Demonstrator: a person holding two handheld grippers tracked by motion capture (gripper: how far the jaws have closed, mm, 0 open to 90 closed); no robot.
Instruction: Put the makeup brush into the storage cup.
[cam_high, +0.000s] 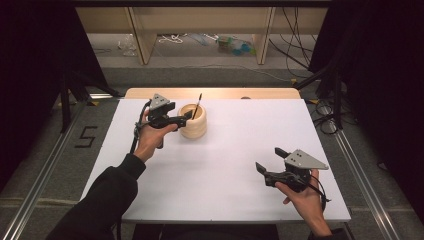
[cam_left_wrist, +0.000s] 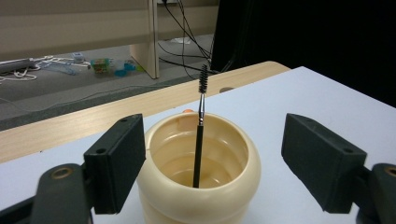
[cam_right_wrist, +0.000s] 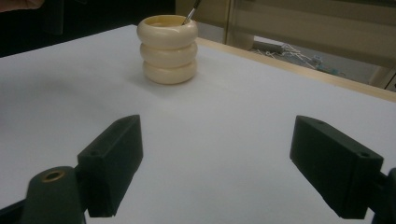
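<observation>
I see the cream-coloured ribbed pot shaped like three stacked rings (cam_high: 193, 121) standing on the white table top (cam_high: 225, 165), toward its far left part. A thin black brush with a bristled tip (cam_left_wrist: 200, 135) stands inside the pot, leaning against the far rim, with its bristles well above the mouth. My left gripper (cam_high: 184, 119) sits just beside the pot on its left, and in the left gripper view its black jaws stand wide apart on either side of the pot's near wall, released and pressing on nothing. Whether the left jaw grazes the pot's side I cannot quite tell from that angle. My right gripper (cam_high: 267, 161) hovers over the near right part of the table, well apart from the pot, its jaws spread with only bare table between them. In the right gripper view the pot stands far off at the upper left, the brush handle poking out of its mouth.
</observation>
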